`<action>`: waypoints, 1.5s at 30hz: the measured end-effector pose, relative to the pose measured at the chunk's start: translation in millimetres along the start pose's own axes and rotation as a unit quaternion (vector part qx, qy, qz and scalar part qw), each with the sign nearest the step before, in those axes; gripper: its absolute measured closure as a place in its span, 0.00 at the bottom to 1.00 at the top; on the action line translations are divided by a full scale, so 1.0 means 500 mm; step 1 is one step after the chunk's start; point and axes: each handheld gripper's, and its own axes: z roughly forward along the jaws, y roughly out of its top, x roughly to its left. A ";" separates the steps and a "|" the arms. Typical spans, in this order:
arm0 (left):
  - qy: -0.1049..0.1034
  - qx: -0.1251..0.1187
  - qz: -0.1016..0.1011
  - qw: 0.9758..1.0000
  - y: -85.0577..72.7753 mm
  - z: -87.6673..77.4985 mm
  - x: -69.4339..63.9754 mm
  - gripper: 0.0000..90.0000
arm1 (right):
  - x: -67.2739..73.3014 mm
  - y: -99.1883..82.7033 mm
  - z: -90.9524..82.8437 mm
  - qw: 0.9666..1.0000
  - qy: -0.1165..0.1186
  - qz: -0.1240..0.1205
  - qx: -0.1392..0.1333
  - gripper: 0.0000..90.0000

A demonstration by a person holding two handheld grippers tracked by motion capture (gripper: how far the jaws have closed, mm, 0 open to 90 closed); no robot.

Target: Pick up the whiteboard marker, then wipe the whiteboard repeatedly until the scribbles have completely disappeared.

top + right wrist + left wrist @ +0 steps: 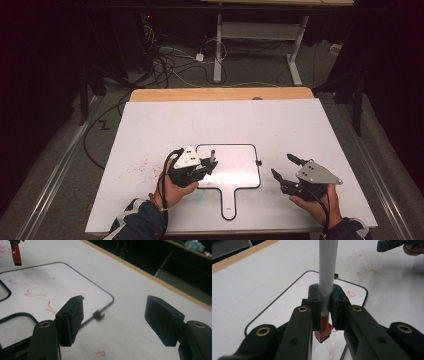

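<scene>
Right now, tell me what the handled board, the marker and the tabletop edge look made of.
Handled board: glossy white writing surface, probably coated, since it shows glare and red marks; thin dark rim looks plastic.
Marker: smooth matte white barrel with a red end, likely plastic.
Tabletop edge: pale wood look, possibly laminate, under a matte white sheet.

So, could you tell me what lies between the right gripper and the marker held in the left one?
In the high view, the whiteboard's surface and black edge, then bare table, lie between the right gripper and the marker.
</scene>
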 end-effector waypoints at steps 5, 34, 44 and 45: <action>-0.015 0.006 0.011 1.000 -0.005 0.009 -0.005 0.87 | -0.002 -0.024 -0.009 1.000 0.012 0.016 0.020 0.34; -0.020 0.016 0.019 0.999 -0.064 0.022 0.003 0.88 | 0.003 -0.038 -0.015 1.000 0.013 0.016 0.023 0.34; -0.021 0.004 0.004 1.000 -0.073 0.021 -0.010 0.88 | 0.011 -0.033 -0.012 0.999 0.018 0.005 0.027 0.34; -0.020 0.003 0.008 1.000 -0.070 0.025 -0.012 0.88 | 0.012 -0.033 -0.012 0.999 0.018 0.006 0.028 0.34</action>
